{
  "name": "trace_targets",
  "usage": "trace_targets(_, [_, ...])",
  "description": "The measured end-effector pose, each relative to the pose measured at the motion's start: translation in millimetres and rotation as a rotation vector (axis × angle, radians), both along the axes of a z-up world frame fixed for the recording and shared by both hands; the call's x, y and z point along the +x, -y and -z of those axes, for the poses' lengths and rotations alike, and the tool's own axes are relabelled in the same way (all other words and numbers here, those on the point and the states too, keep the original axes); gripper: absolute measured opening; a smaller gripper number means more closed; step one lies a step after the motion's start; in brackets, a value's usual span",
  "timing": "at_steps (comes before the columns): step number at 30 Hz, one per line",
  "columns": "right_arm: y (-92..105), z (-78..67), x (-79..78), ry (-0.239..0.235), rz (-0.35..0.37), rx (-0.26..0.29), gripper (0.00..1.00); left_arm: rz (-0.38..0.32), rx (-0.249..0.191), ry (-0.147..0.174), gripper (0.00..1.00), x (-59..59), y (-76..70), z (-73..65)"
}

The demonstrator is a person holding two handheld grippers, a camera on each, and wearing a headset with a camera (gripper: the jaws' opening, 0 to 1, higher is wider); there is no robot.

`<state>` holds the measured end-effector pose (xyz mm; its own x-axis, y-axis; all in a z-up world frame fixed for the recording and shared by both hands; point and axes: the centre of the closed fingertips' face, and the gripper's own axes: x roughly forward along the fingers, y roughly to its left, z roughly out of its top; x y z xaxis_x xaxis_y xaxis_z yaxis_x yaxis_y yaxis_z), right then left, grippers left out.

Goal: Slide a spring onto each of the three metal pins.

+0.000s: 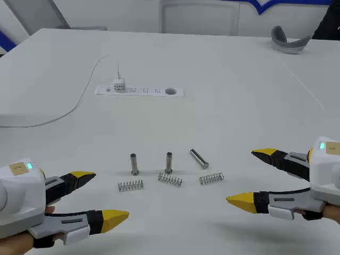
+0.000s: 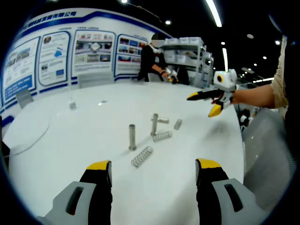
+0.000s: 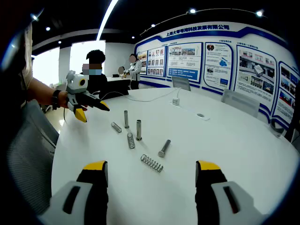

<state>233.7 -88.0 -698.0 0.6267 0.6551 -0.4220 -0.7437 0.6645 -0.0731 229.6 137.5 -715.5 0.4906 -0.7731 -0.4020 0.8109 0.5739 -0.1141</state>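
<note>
The left hand-held gripper and right hand-held gripper both hang released and empty; just ahead between them lie three springs, likely light and squashy, best pinched gently mid-coil, with the pins just beyond.

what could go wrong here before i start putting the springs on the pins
The left pin and middle pin stand upright and free on the table; a nudge from the open left tongs or right tongs could topple them. The right pin lies on its side and may roll when pinched. The middle spring lies close to the middle pin's base, so grabbing it risks knocking that pin.
</note>
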Motion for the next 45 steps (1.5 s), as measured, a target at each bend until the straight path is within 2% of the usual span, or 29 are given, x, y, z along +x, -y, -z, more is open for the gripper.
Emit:
trace_targets(9, [-1.0, -5.0, 2.4, 0.006, 0.005, -0.004, 0.77, 0.004, -0.002, -0.001, 0.74, -0.2, 2.7, 0.4])
trace_targets(25, [-10.6, -12.4, 18.8, 0.012, 0.006, -0.01, 0.74, 0.001, -0.007, 0.006, 0.73, 0.7, 3.2, -2.8])
trace_targets(34, [-16.0, -15.3, 36.9, 0.01, 0.024, -0.023, 0.7, 0.006, -0.011, 0.003, 0.73, -0.8, 6.4, -3.0])
trace_targets(45, [-21.8, -12.9, 57.4, -0.016, 0.05, -0.045, 0.62, 0.009, -0.01, 0.0, 0.73, -2.7, 9.1, -1.8])
